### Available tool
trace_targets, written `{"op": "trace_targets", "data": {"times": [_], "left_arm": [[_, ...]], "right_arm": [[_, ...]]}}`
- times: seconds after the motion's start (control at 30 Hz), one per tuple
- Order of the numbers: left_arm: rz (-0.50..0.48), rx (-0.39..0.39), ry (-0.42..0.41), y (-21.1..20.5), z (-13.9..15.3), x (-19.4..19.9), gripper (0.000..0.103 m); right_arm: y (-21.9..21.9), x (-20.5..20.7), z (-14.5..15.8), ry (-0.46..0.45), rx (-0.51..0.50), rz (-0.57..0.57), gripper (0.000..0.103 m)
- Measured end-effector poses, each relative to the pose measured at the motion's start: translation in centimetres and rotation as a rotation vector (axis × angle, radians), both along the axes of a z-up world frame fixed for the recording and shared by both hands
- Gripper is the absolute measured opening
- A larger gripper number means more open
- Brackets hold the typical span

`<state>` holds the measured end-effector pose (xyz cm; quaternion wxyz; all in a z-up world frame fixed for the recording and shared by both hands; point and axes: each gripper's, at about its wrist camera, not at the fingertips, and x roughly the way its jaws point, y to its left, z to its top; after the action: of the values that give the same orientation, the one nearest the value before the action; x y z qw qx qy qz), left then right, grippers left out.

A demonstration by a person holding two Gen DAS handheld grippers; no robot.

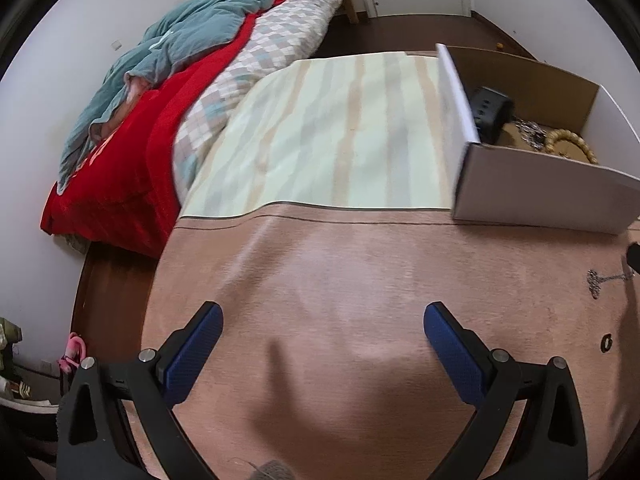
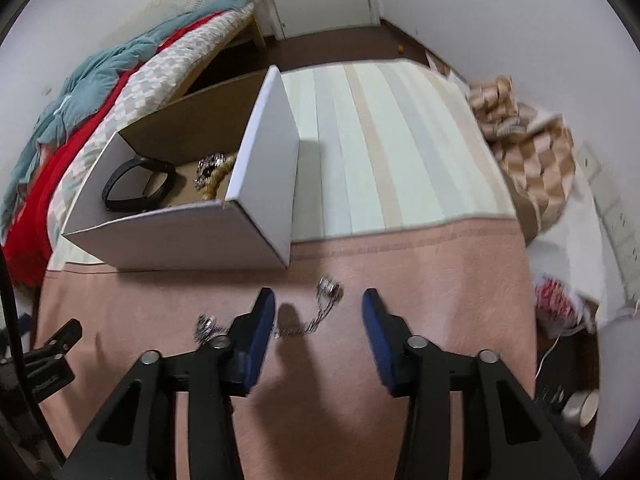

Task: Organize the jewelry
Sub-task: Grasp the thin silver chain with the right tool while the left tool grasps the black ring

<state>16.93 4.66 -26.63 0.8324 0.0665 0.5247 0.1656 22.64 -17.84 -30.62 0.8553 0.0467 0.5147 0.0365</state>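
A white cardboard box (image 2: pixel 256 184) stands on the table and holds a black band (image 2: pixel 136 188), a silver chain (image 2: pixel 208 168) and a beaded ring (image 2: pixel 218 178); the box also shows in the left wrist view (image 1: pixel 540 196). A silver chain (image 2: pixel 324 304) lies on the pink cloth between the open fingers of my right gripper (image 2: pixel 318 304), running under the left finger. My left gripper (image 1: pixel 322 316) is open and empty over bare pink cloth. The chain (image 1: pixel 600 282) and a small black ring (image 1: pixel 607 342) lie to its right.
A striped cream cloth (image 2: pixel 392 152) covers the far half of the table. A bed with red and teal bedding (image 1: pixel 160 100) stands to the left. A checked brown cloth (image 2: pixel 532 160) is heaped at the right. The left gripper (image 2: pixel 48 356) shows at the right wrist view's left edge.
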Motion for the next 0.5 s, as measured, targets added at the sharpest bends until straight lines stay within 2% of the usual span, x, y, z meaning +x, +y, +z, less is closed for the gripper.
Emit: {"op": "trace_targets", "data": {"times": [0.07, 0.1, 0.13, 0.17, 0.3, 0.5], "left_arm": [[-0.011, -0.002, 0.001, -0.6, 0.0, 0.1, 0.103], [-0.016, -0.003, 0.0, -0.8, 0.1, 0.1, 0.103], [-0.02, -0.003, -0.002, -1.0, 0.2, 0.1, 0.103], [-0.025, -0.005, -0.006, -1.3, 0.3, 0.1, 0.103], [-0.077, -0.068, -0.017, -3.0, 0.7, -0.4, 0.103], [-0.214, -0.209, 0.006, -8.1, 0.4, -1.3, 0.103]], "right_arm": [[0.4, 0.3, -0.2, -0.016, -0.035, 0.018, 0.041], [0.5, 0.4, -0.2, -0.024, -0.044, 0.028, 0.032], [0.8, 0.4, -0.2, -0.033, -0.066, 0.038, 0.016], [1.0, 0.3, -0.3, -0.038, -0.088, 0.045, 0.013], [0.3, -0.8, 0.0, -0.045, -0.085, 0.051, 0.012], [-3.5, -2.9, 0.6, -0.044, -0.027, -0.044, 0.012]]}}
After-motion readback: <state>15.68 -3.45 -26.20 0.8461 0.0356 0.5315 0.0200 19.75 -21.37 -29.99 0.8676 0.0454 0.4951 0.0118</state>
